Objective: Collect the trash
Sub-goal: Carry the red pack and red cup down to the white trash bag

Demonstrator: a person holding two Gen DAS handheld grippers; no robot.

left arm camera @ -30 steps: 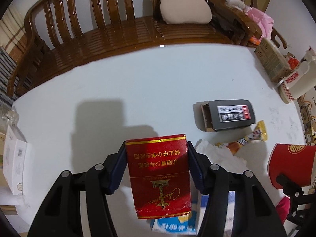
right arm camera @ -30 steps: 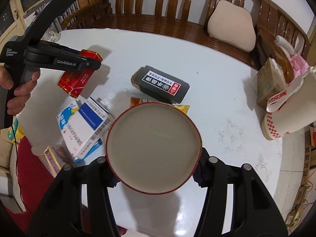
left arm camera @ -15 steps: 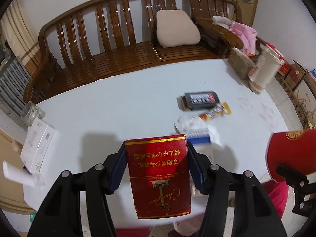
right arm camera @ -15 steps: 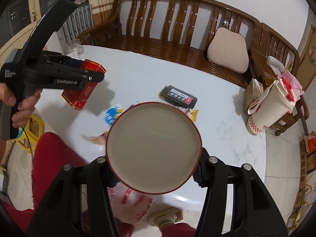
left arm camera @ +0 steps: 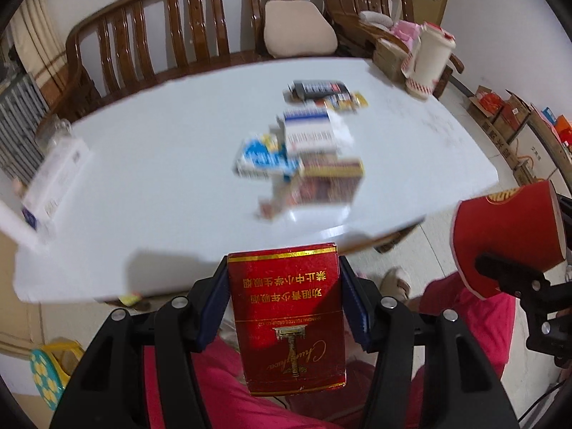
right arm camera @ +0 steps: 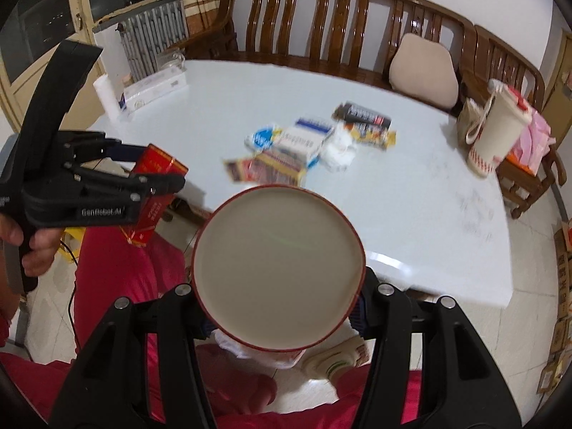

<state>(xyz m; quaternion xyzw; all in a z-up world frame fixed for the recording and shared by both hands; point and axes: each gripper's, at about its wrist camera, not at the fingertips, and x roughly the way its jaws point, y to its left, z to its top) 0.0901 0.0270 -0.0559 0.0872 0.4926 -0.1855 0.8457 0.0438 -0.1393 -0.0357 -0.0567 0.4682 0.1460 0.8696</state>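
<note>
My left gripper (left arm camera: 286, 304) is shut on a red cigarette pack (left arm camera: 287, 316) with gold lettering, held off the white table's (left arm camera: 161, 150) near edge above red-trousered legs. In the right wrist view the same pack (right arm camera: 153, 193) and left gripper (right arm camera: 150, 175) show at the left. My right gripper (right arm camera: 279, 307) is shut on a red paper cup (right arm camera: 279, 264), its pale inside facing the camera; the cup (left arm camera: 507, 236) shows at the left wrist view's right edge. Several boxes and wrappers (right arm camera: 286, 157) lie in a blurred pile on the table, with a black box (right arm camera: 364, 116) behind.
A wooden bench (right arm camera: 339, 25) with a beige cushion (right arm camera: 425, 69) runs behind the table. A large paper cup (right arm camera: 500, 132) and a carton stand at the table's right end, a white box (right arm camera: 153, 87) at its left. Cardboard boxes (left arm camera: 500, 111) line the floor at the right.
Both grippers have pulled back from the table with their loads, so the table edge, the floor and the person's red trousers have come into view. Both grips are unchanged.
</note>
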